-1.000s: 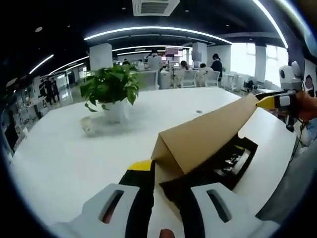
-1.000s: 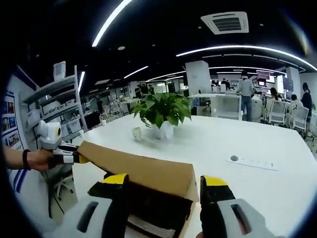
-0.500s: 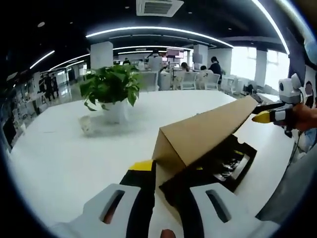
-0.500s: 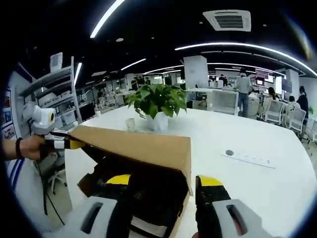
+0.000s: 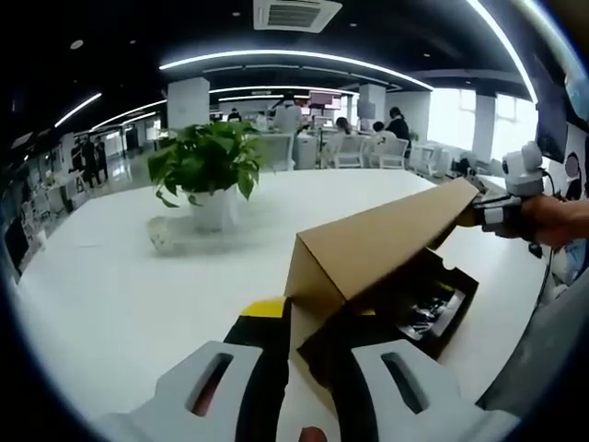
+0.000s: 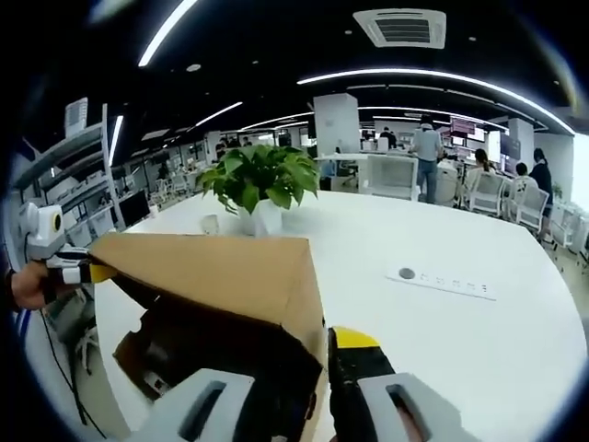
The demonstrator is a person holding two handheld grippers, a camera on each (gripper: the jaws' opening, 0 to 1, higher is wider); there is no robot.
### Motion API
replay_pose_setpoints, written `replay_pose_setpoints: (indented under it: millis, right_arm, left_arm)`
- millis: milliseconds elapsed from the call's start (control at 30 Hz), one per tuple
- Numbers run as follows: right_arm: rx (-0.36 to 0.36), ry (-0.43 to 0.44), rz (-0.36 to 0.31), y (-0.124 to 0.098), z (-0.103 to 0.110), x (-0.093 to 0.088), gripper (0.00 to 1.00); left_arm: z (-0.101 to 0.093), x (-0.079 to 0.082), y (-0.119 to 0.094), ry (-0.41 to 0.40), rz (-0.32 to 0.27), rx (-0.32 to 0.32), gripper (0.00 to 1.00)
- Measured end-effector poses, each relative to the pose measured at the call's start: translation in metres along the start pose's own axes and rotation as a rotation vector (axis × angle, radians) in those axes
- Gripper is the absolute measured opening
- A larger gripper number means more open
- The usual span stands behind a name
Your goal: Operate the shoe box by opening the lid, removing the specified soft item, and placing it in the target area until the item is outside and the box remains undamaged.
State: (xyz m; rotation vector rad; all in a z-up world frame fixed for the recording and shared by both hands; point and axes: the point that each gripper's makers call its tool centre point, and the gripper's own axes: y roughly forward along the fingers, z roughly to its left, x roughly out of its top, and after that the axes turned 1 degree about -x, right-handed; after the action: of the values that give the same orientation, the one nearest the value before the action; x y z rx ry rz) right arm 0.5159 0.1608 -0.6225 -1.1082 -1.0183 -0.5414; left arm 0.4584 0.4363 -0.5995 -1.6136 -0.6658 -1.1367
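1. One broad white table (image 5: 110, 285) fills the lower half of both views, and everything else stands on it.
2. The shoe box (image 5: 433, 308) sits on the table's near part, its black inside showing in the left gripper view beneath the raised lid; dark contents lie in it, too indistinct to name.
3. The brown cardboard lid (image 5: 377, 244) is lifted at a slant, hinged along one long side, so the box stands partly open. In the right gripper view the same lid (image 6: 221, 276) slopes over the dark interior.
4. The left gripper (image 5: 308, 345) has its two black jaws close together around the lid's near corner, pinching the cardboard edge.
5. The right gripper (image 6: 308, 378) holds the opposite corner of the lid; its yellow-tipped right jaw stands just beside the cardboard, and the left jaw is hidden behind the lid. In the left gripper view it grips the far corner, held by a hand (image 5: 552, 221).
6. A potted green plant (image 5: 207, 166) in a white pot stands farther back on the table, well apart from the box.
7. A small pale cup (image 5: 161, 233) sits just beside the plant.
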Motion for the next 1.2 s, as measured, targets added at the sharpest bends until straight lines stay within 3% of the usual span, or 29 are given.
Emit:
replay_pose_setpoints:
  millis: [67, 100, 367, 533, 733, 1200]
  right_arm:
    - [-0.056, 0.044, -0.013, -0.001, -0.01, 0.002, 0.01]
    - [-0.021, 0.082, -0.02, 0.001, -0.003, 0.003, 0.01]
    - [-0.031, 0.052, -0.023, 0.002, -0.006, 0.007, 0.0]
    - [-0.035, 0.055, -0.021, 0.004, -0.006, 0.009, 0.0]
    - [-0.031, 0.049, -0.015, 0.007, -0.007, 0.01, 0.0]
    - [-0.035, 0.055, -0.003, 0.016, -0.011, 0.011, 0.0]
  left_arm:
    - [0.001, 0.001, 0.001, -0.003, -0.001, 0.002, 0.12]
    - [0.0, 0.001, 0.001, -0.007, -0.003, -0.001, 0.12]
    - [0.004, 0.001, 0.006, -0.012, -0.003, 0.01, 0.11]
    - [0.008, -0.019, 0.014, -0.013, 0.063, 0.031, 0.08]
    - [0.013, -0.031, 0.017, -0.056, 0.086, 0.045, 0.07]
    - [0.016, -0.028, 0.03, -0.068, 0.092, 0.052, 0.08]
